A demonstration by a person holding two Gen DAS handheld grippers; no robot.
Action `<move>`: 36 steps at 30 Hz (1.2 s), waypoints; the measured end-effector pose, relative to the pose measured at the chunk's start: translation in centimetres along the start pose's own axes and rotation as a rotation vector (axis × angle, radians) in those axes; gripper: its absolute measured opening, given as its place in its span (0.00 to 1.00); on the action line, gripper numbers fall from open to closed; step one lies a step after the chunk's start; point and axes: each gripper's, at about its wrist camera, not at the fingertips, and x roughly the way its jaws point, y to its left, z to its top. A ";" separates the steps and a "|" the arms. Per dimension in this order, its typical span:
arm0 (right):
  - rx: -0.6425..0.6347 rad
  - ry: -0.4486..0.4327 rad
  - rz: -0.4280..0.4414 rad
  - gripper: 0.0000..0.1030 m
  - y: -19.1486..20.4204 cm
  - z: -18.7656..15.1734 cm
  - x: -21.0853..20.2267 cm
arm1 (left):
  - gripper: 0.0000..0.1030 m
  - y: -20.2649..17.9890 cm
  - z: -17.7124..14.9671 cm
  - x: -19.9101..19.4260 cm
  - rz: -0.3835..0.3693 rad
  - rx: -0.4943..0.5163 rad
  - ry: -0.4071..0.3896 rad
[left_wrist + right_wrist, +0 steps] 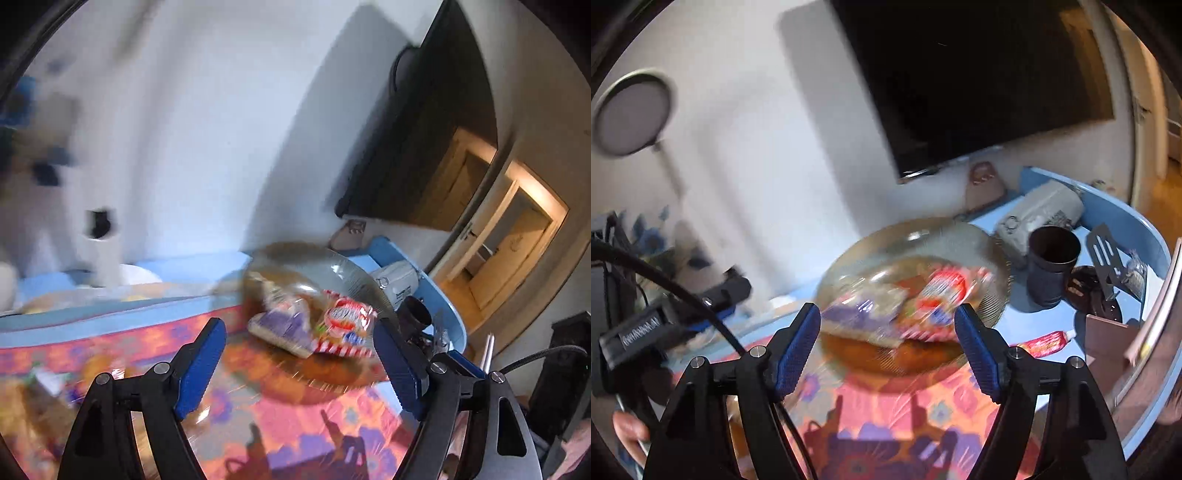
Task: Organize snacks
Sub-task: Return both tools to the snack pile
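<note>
Tablecloth, floral orange/purple, carries glass bowl w/ two snack packets inside: purple one beside red-white one. Left gripper and right gripper both spread wide, nothing between jaws.

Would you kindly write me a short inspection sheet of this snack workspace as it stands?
Surface: blue table with a floral mat.
Job's things: purple snack packet and red-and-white snack packet lie in the glass bowl; a red sachet lies on the table.
Clutter: dark cup, grey case.
Grippers: left gripper and right gripper open, nothing between the fingers.
Cables: black cable.
Surroundings: white wall, dark screen, doorway.
</note>
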 end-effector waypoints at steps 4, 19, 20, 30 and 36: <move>-0.109 0.040 0.160 0.78 4.4 -3.2 -1.9 | 0.79 2.3 -3.2 -7.2 0.115 0.029 -0.079; -0.259 0.192 0.242 0.82 10.4 -15.1 5.1 | 0.88 18.7 -20.6 -13.6 0.573 -0.156 -0.086; -0.253 0.201 0.257 0.82 10.2 -15.1 5.3 | 0.88 19.2 -20.6 -13.6 0.563 -0.187 -0.060; -0.212 0.264 0.308 0.84 9.4 -15.6 6.4 | 0.88 18.3 -20.3 -12.8 0.557 -0.155 -0.060; -0.235 0.274 0.304 0.85 9.9 -15.8 6.5 | 0.88 18.4 -20.3 -12.5 0.570 -0.139 -0.055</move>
